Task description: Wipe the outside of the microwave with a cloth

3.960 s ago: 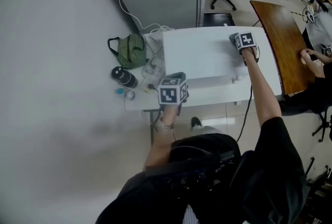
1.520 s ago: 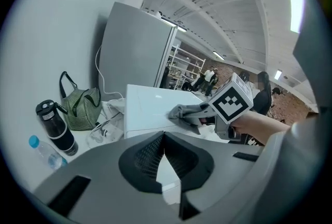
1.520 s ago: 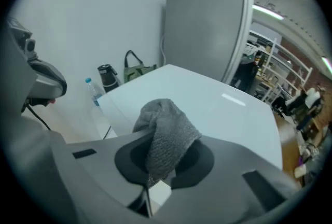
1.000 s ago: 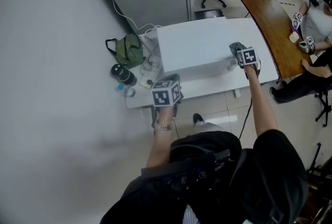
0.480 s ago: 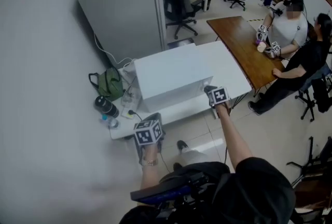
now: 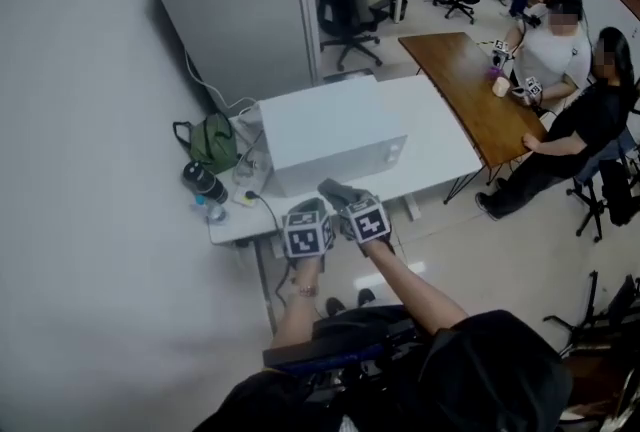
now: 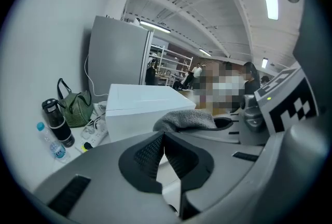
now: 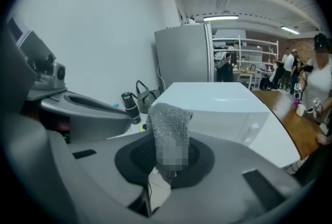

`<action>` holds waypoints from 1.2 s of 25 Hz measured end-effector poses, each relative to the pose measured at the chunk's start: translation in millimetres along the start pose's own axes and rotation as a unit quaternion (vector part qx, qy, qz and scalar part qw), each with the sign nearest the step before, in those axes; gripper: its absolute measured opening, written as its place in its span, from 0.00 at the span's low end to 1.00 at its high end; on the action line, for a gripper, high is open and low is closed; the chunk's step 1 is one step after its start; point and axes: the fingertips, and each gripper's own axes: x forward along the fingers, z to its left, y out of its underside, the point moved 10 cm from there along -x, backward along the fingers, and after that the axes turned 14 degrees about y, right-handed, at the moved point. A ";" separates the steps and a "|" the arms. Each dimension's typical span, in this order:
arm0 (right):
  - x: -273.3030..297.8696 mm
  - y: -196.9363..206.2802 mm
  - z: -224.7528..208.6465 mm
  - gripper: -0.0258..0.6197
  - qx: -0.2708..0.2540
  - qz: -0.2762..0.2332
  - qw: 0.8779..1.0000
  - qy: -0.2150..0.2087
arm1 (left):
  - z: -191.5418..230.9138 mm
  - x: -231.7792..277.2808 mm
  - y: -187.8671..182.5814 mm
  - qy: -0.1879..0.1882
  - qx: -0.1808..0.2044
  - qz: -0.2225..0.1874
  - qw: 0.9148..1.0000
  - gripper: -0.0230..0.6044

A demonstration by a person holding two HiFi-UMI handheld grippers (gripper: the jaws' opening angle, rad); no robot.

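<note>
The white microwave (image 6: 330,132) stands on the white table (image 6: 445,155); it also shows in the left gripper view (image 7: 139,108) and the right gripper view (image 8: 220,106). A grey cloth (image 8: 169,123) sticks up from my right gripper (image 8: 168,163), which is shut on it. In the head view the cloth (image 6: 335,191) hangs at the table's front edge, clear of the microwave's front. My left gripper (image 7: 164,140) is shut with nothing in it, and sits close beside the right gripper (image 6: 352,205) at the left (image 6: 305,210).
A green bag (image 6: 212,142), a black bottle (image 6: 203,182), a small water bottle (image 6: 212,212) and cables lie on the table's left end. A grey cabinet (image 6: 250,10) stands behind. People sit at a wooden table (image 6: 465,85) to the right.
My right gripper has carried the cloth from the microwave's front right corner back and left, to beside the left gripper at the table's front edge. The head view has shifted.
</note>
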 end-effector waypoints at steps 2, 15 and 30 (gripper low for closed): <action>-1.8 -18.1 -1.4 0.09 -0.003 -0.027 1.000 -0.006 | 1.3 6.0 -17.8 -0.014 0.015 -0.015 1.000 0.04; 5.5 -30.9 -12.0 0.09 0.009 -0.015 0.999 -0.042 | -9.2 13.5 -39.2 -0.091 0.025 -0.034 0.995 0.05; -6.2 -21.8 -48.5 0.09 0.043 -0.025 0.998 -0.048 | -36.9 47.7 -37.8 -0.065 0.043 -0.001 0.997 0.07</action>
